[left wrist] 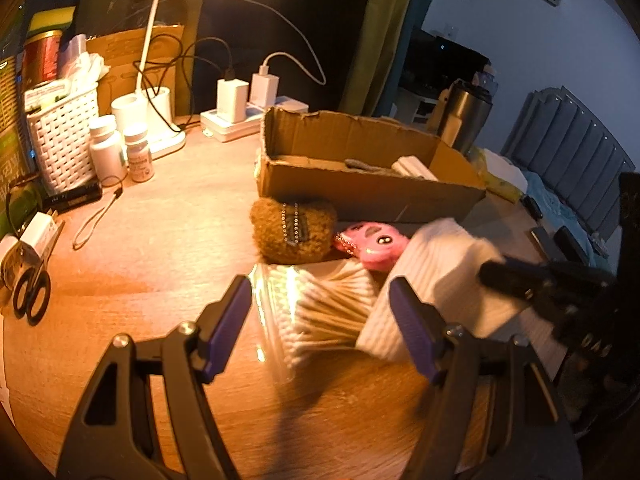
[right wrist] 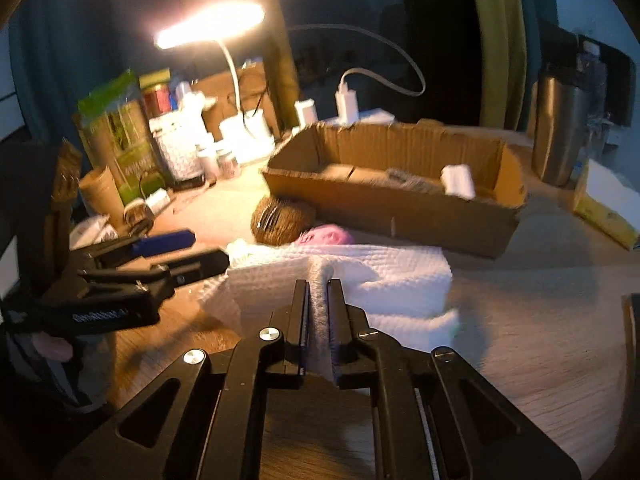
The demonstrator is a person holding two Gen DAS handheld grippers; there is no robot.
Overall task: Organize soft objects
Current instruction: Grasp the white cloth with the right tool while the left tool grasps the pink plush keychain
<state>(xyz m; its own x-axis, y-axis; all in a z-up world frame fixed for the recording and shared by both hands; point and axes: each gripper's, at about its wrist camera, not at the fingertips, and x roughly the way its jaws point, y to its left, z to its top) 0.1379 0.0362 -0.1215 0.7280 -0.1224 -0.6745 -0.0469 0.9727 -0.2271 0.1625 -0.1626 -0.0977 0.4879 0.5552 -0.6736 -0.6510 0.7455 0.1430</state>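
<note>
Right gripper [right wrist: 318, 280] pinching the white tissue stack [right wrist: 384, 280], left gripper [left wrist: 322, 312] spread and holding nothing.

Stack sits mid-frame on the desk [right wrist: 540, 340], just short of the cardboard box [right wrist: 400, 204]; jaws bite only a narrow fold, so loose plies may slide out or fan apart on the lift. Cotton swab pack [left wrist: 320, 308], brown plush [left wrist: 294, 232] and pink plush [left wrist: 372, 248] crowd in close; dragging the stack could shove them.

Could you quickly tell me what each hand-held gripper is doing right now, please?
Left hand-held gripper: open, holding nothing, over the cotton swabs.
Right hand-held gripper: closed on the white tissue stack.
</note>
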